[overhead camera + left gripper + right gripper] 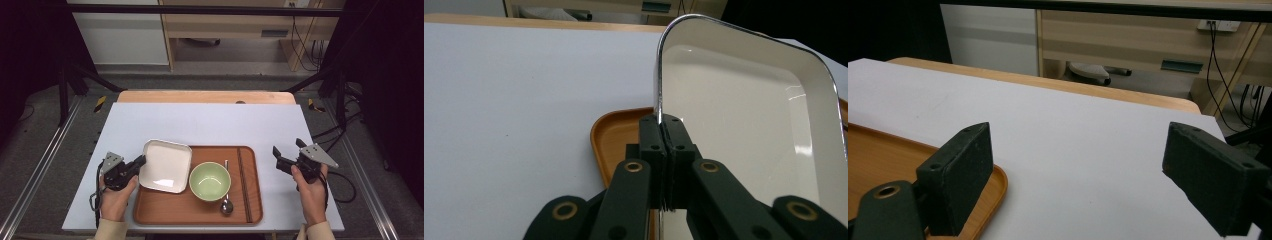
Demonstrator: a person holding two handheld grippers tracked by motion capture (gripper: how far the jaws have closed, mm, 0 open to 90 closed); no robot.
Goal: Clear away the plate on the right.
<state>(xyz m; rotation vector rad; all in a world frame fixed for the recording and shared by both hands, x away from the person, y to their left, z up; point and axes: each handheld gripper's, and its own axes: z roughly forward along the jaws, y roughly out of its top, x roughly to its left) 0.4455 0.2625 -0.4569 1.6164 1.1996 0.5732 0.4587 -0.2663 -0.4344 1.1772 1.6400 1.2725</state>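
A white rectangular plate lies over the left end of the brown tray. My left gripper is shut on its left rim. In the left gripper view the plate rises tilted out of the pinched jaws of that gripper, above the tray's corner. On the tray stand a green bowl, a metal spoon and dark chopsticks. My right gripper hovers open to the right of the tray, its pads wide apart over the white tabletop, nothing between them.
The white tabletop stretches bare behind the tray, with a wooden edge at its far side. Black frame posts and cables stand on the floor to both sides, a wooden cabinet beyond.
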